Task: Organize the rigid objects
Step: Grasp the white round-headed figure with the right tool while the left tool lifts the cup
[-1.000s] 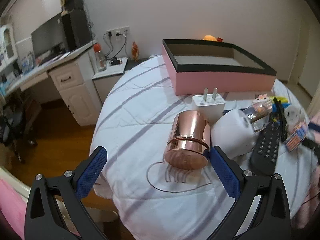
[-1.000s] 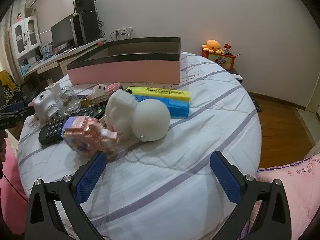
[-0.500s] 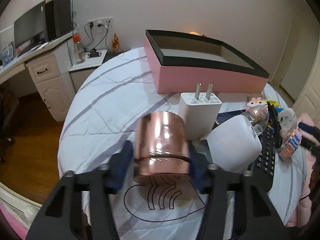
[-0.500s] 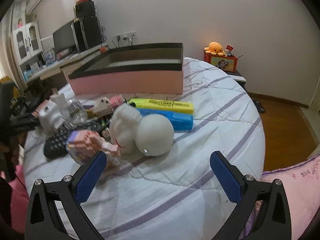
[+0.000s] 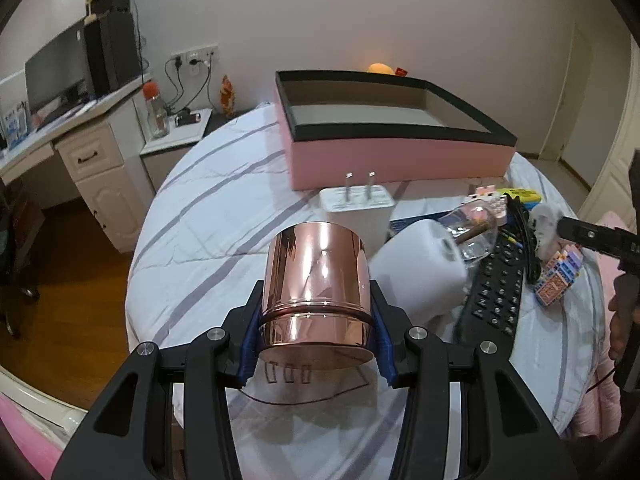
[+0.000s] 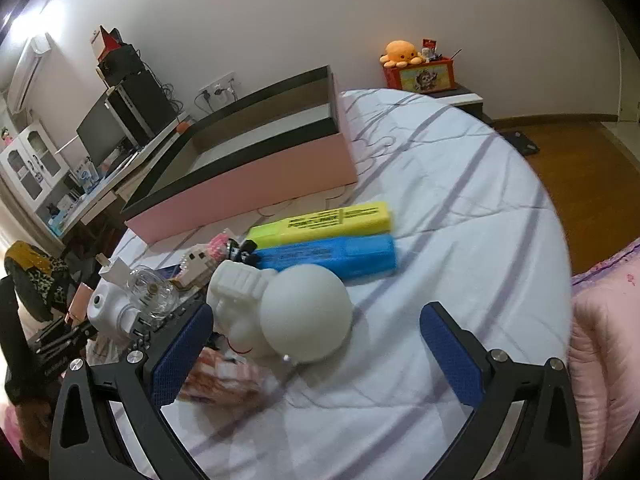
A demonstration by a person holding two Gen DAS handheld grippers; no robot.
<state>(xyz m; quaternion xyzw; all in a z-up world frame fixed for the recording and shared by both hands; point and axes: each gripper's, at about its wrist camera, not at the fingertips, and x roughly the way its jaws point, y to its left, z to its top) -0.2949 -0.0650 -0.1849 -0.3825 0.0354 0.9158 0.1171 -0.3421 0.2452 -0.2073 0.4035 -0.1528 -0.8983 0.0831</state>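
My left gripper (image 5: 316, 340) is shut on a copper-coloured metal cup (image 5: 316, 288) and holds it tilted above the bed cover. Behind it stand a white plug adapter (image 5: 358, 210) and the open pink box with a black rim (image 5: 396, 156). My right gripper (image 6: 316, 344) is open, with a white round-headed figure (image 6: 288, 312) lying between its blue pads. The pink box (image 6: 256, 188) also shows in the right wrist view, behind a yellow highlighter (image 6: 324, 222) and a blue highlighter (image 6: 332, 258).
A white camera-like object (image 5: 420, 268), a glass bottle (image 5: 472, 232), a black remote (image 5: 492, 296) and a block toy (image 5: 556, 276) crowd the bed's right side. A white desk (image 5: 80, 152) and nightstand (image 5: 176, 140) stand left. The bed edge drops to wooden floor (image 6: 580, 184).
My left gripper closed on the copper cup and lifted it off the cover. My right gripper moved forward and tilted, so the white figure now lies between its pads.
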